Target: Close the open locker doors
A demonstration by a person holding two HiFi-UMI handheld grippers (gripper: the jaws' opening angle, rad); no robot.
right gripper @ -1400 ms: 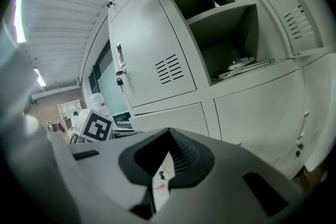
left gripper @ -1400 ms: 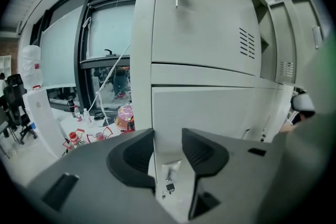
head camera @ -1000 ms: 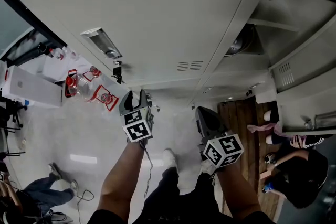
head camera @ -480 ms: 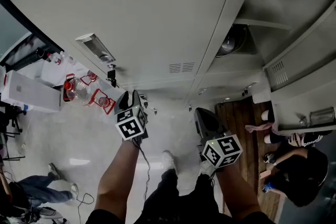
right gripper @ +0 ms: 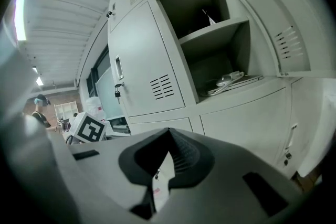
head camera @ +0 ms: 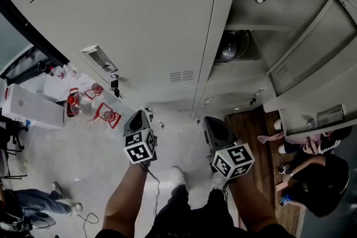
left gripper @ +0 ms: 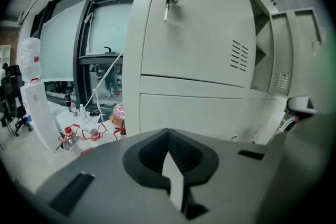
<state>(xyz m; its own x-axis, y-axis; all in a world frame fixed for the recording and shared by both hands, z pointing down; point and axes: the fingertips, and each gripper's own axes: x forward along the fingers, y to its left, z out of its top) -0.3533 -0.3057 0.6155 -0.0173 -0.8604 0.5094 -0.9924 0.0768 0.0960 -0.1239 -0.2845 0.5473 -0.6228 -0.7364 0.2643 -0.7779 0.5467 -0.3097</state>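
Left tongs just closing, now shut, nothing between. Right tongs shut, empty too. Open locker door far right, untouched. I reckon right-hand push comes next.

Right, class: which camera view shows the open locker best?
The right gripper view: the open locker faces the camera, with its shelf and swung-out door in plain sight. The head view shows the locker steeply foreshortened; the left gripper view catches only a narrow edge-on sliver of it.
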